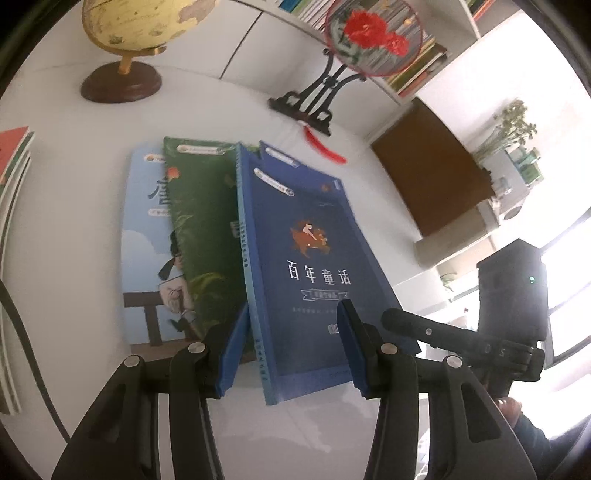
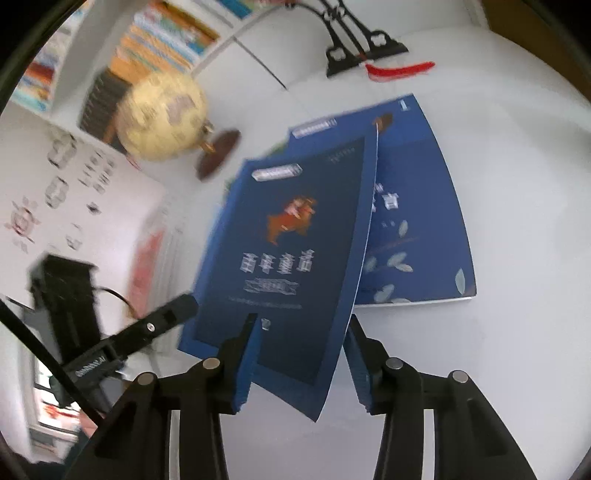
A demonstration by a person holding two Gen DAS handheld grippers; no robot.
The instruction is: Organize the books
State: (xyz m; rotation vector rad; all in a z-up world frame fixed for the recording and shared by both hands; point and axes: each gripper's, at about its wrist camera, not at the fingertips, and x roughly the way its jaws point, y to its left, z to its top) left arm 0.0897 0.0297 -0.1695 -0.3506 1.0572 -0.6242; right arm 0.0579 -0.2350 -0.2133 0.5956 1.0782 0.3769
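Fingers first: my left gripper (image 1: 291,347) has its blue fingers (image 1: 232,354) spread wide, and the spine end of the navy book (image 1: 306,266) sits in the gap between them, not squeezed. My right gripper (image 2: 303,363) is spread too, with the same navy book (image 2: 291,258) tilted up between its fingers (image 2: 247,365); the left pad seems to touch the cover, the right one stands apart from the page edge, so I can't call it a firm pinch.

That book is lifted off the white desk (image 1: 369,192) at an angle, spine side up in the left view, its near corner hanging over my grippers. Under it lies a second blue book (image 2: 413,229) with pale leaves on the cover, flat on the desk. Just left of them, a green book (image 1: 203,221) overlaps a light blue book (image 1: 147,236), both flat.

Out wide: a globe (image 1: 136,22) on a dark wooden base stands at the far left of the desk, and a round fan with a red flower (image 1: 373,33) sits on a black stand at the back, its red tassel (image 1: 325,144) trailing on the desk. A stack of books (image 1: 13,192) lies at the left edge. Shelves of books (image 1: 417,70) fill the wall behind. The right view is blurred.
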